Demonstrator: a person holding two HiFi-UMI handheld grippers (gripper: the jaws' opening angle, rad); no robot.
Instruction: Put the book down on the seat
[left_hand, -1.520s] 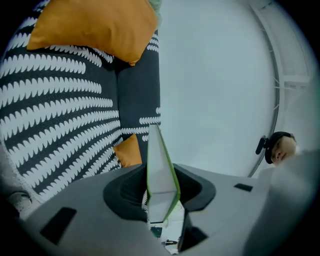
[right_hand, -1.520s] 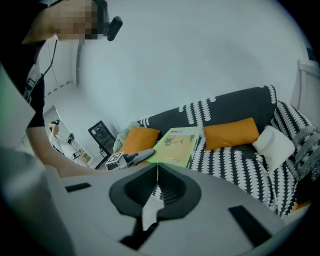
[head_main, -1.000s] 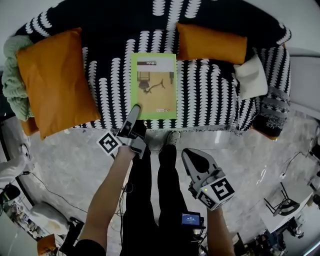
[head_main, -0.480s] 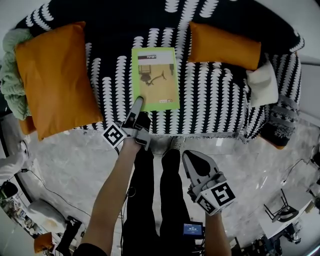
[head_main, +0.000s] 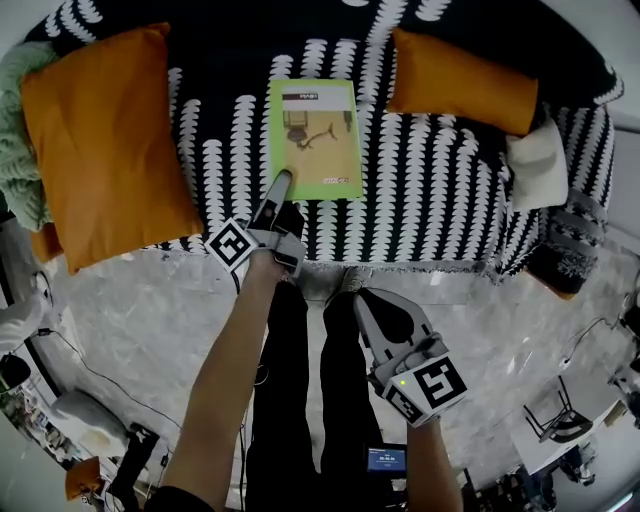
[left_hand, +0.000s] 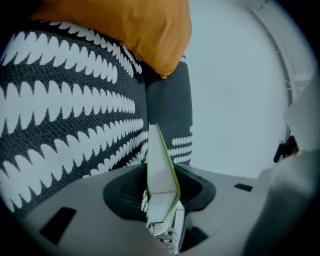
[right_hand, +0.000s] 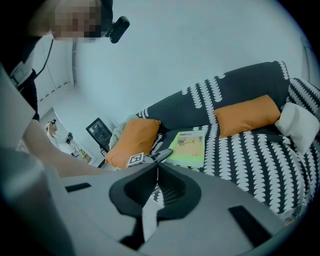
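Fingers of the left gripper (left_hand: 161, 200) are part-way closed on the near left corner of the book (left_hand: 161, 167). The thin green-edged cover stands edge-on between them, and the pads press on it. Grip width is unchanged over the last second.

Fingers of the right gripper (right_hand: 156, 172) are closed together with nothing between them. In the head view the right gripper (head_main: 365, 303) hangs over the floor, just beside the person's legs and well apart from the sofa. It has barely shifted.

Change noted: the left gripper (head_main: 281, 180) has reached further forward over the sofa seat (head_main: 430, 200). A second ago the book's near edge sat close to the seat's front edge. Now the book (head_main: 316, 140) lies deeper in, with a clear band of patterned cover between it and that edge.

Position: the book is face up, mid-seat, between the large orange cushion (head_main: 100, 140) on the left and the smaller orange cushion (head_main: 460, 80) at the back right, touching neither. From the right gripper view the book (right_hand: 187, 146) looks flat on the fabric. I cannot tell whether its held corner is fully down.

Judgement:
- The carry is essentially done and the book is where it belongs.
- What is left is to let the corner settle, open the fingers and draw the left gripper back toward the seat's front edge.
- Risk: dragging the book along on withdrawal if the pads do not clear the cover first.
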